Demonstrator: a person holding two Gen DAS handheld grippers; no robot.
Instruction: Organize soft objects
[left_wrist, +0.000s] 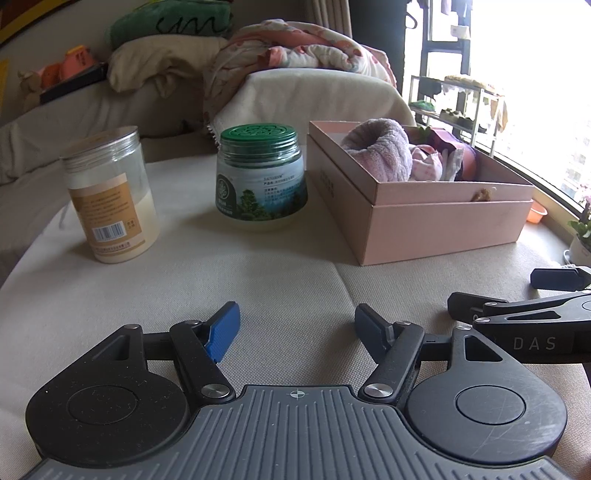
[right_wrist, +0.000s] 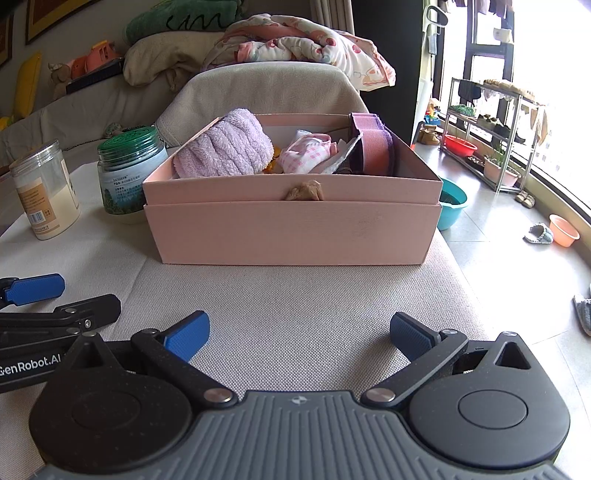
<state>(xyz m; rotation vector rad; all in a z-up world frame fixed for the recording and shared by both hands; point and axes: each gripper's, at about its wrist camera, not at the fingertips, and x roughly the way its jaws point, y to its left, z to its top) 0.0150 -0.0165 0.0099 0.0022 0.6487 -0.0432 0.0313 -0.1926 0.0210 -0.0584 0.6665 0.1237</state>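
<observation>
A pink box (right_wrist: 291, 236) (left_wrist: 443, 229) stands on the beige cushion. Inside it lie a rolled lilac towel (right_wrist: 225, 146) (left_wrist: 380, 147), a pink checked cloth (right_wrist: 306, 155) (left_wrist: 428, 164) and a purple strap (right_wrist: 371, 144). A small tan scrap (right_wrist: 304, 192) hangs over the box's front rim. My left gripper (left_wrist: 297, 328) is open and empty, low over the cushion, short of the box. My right gripper (right_wrist: 297, 336) is open and empty too, facing the box's front wall. Each gripper shows at the edge of the other's view.
A clear jar of white powder (left_wrist: 110, 199) (right_wrist: 44, 192) and a green-lidded jar (left_wrist: 260, 177) (right_wrist: 127, 173) stand left of the box. Pillows and a floral quilt (right_wrist: 303, 48) pile behind. To the right the cushion ends above a tiled floor with basins (right_wrist: 452, 203) and a rack (right_wrist: 491, 125).
</observation>
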